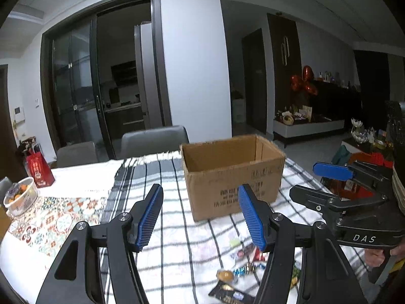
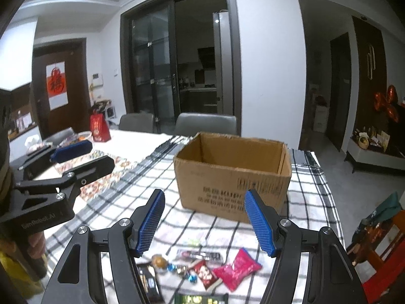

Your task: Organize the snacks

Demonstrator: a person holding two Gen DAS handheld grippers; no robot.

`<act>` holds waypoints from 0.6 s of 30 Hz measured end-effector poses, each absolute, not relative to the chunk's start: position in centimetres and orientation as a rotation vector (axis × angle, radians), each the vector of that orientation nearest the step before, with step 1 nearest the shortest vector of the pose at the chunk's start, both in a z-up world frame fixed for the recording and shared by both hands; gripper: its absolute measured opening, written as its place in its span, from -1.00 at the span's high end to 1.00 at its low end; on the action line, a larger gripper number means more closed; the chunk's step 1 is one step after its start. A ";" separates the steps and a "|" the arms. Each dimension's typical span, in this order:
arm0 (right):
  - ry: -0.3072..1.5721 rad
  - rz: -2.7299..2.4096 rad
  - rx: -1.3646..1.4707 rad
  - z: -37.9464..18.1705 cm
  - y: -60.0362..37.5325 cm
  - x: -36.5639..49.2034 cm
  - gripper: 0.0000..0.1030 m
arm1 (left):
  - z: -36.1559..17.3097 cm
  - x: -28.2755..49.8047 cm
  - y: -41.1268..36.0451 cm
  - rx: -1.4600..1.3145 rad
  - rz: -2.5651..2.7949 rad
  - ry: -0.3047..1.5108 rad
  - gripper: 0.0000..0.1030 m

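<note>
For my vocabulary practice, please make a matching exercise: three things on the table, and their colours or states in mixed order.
Things:
1. cardboard box
2. gift bag
3. snack packet

Descriptions:
a. pink, lying flat near the claws
b. brown, open at the top
c. red, standing at the far side

Pairs: 1-b, 2-c, 3-a

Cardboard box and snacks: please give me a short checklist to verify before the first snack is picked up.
1. Cardboard box top open: ok.
2. Box inside free of items: cannot tell, bottom hidden.
3. Left gripper open, nothing between fingers: ok.
4. Right gripper open, nothing between fingers: ok.
5. Snacks lie on the checked cloth before the box, such as the pink packet: ok.
6. A snack already held: not ok.
</note>
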State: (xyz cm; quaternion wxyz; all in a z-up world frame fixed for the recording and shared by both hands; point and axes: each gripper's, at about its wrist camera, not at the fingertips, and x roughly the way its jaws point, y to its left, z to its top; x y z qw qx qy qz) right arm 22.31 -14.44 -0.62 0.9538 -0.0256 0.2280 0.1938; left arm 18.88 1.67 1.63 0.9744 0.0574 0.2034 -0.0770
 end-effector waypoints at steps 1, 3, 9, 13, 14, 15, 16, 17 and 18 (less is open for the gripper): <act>0.469 0.396 -0.057 -0.9 -14.3 22.1 -0.29 | 1.1 18.6 1.8 0.111 -0.161 0.422 -0.18; 0.484 0.403 -0.068 -1.7 -14.1 21.7 -0.29 | 0.1 18.3 1.8 0.108 -0.169 0.448 -0.18; 0.539 0.433 -0.098 -4.2 -13.3 20.7 -0.29 | -2.3 17.5 2.1 0.089 -0.186 0.509 -0.18; 0.573 0.450 -0.111 -5.5 -12.8 20.6 -0.28 | -3.6 17.5 2.1 0.077 -0.204 0.543 -0.18; 0.583 0.454 -0.115 -5.8 -12.6 20.6 -0.28 | -3.9 17.5 2.2 0.076 -0.207 0.552 -0.18; 0.591 0.461 -0.116 -6.1 -12.5 20.6 -0.28 | -4.2 17.6 2.2 0.075 -0.210 0.559 -0.18; 0.596 0.466 -0.118 -6.4 -12.4 20.7 -0.27 | -4.5 17.6 2.2 0.074 -0.214 0.568 -0.18; 0.600 0.468 -0.122 -6.6 -12.3 20.7 -0.25 | -4.9 17.7 2.3 0.072 -0.218 0.579 -0.18; 0.610 0.475 -0.128 -7.0 -12.1 20.8 -0.21 | -5.3 17.7 2.3 0.070 -0.222 0.586 -0.17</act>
